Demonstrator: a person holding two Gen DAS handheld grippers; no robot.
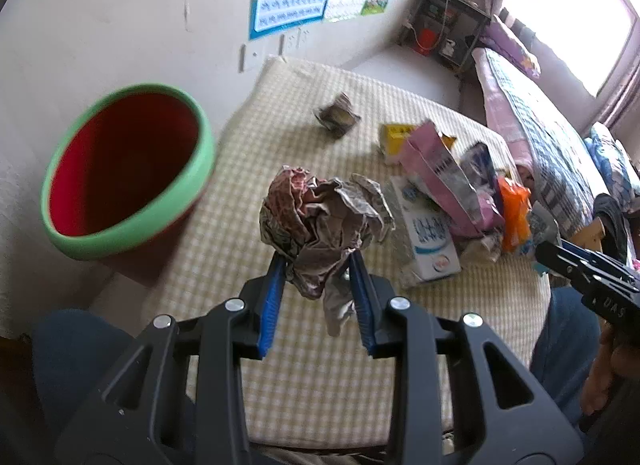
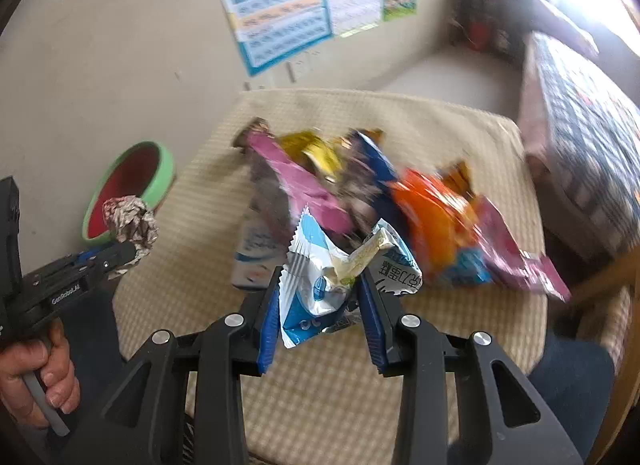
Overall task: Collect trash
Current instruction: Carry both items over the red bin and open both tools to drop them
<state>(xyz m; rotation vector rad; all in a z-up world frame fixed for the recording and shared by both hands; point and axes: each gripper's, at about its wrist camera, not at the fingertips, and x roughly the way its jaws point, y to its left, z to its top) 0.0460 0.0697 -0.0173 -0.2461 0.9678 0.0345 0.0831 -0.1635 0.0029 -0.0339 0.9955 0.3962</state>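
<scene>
Blue-padded left gripper (image 1: 318, 265) clamps crumpled paper wad (image 1: 320, 217), held above checked cushion (image 1: 320, 365) near red/green bin (image 1: 124, 169). Right gripper (image 2: 320, 285) pinches blue/white wrapper (image 2: 320, 277) beside wrapper pile (image 2: 420, 209).

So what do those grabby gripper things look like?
Both the left gripper and the right gripper are black plastic with triangle cut-outs, silver round bolts and ridged blue pads. One has white lettering on its side. A bare hand squeezes a grey trigger.
</scene>
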